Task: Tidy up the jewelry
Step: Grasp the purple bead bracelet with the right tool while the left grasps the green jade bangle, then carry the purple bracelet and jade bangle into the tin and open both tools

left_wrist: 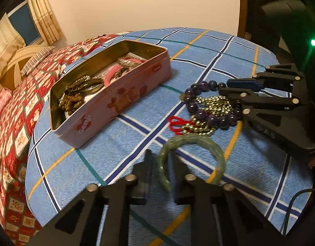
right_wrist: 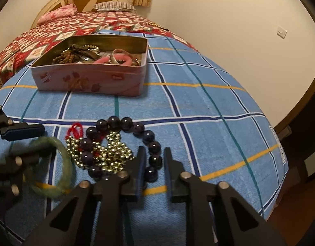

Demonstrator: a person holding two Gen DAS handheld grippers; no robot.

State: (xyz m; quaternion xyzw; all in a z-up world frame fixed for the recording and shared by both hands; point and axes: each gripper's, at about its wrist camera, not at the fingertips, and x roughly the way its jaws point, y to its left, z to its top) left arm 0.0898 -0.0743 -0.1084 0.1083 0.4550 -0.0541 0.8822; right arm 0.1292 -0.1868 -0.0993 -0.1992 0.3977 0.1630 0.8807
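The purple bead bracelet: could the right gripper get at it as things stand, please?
Probably yes: the right gripper is open, its fingers already straddle the purple bead bracelet, and nothing lies between, though the gold bead chain overlaps it.

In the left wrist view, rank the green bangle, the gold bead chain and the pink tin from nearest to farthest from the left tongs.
1. Green bangle, its rim between the left tongs.
2. Gold bead chain, ahead, to the right.
3. Pink tin, farthest, ahead-left.

The tin stands on the cloth, behind the bead bracelet. The chain lies inside the bracelet; the bangle lies left.
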